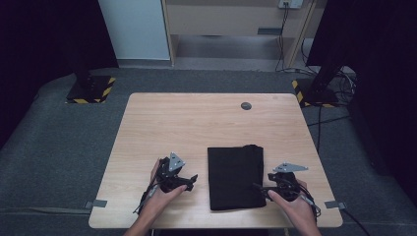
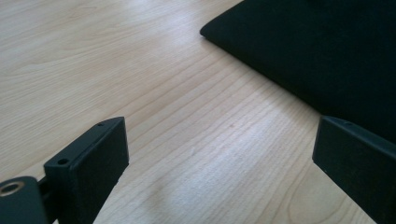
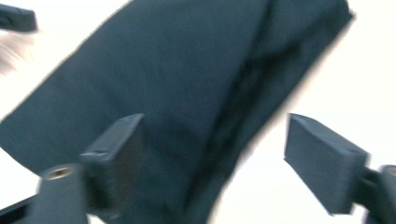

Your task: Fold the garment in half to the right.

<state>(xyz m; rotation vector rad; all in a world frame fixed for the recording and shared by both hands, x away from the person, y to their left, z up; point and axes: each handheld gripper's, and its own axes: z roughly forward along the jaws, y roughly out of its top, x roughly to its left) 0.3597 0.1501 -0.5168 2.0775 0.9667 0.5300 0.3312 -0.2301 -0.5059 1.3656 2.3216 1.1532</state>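
A folded black cloth (image 1: pixel 234 177) lies flat on the near middle of the wooden table (image 1: pixel 196 128). My left gripper (image 1: pixel 191 181) rests just left of the cloth, its jaws wide apart over bare wood (image 2: pixel 219 144), with the cloth's corner (image 2: pixel 317 51) ahead and to the right. My right gripper (image 1: pixel 259 187) sits at the cloth's right edge. Its jaws stand open (image 3: pixel 215 154) above the cloth's folded edge (image 3: pixel 196 84), and nothing is pinched between them.
A small round grey grommet (image 1: pixel 246 105) is set into the table near its far edge. Black stands with yellow-striped bases (image 1: pixel 91 91) flank the table on the grey floor, with cables at the far right (image 1: pixel 339 83).
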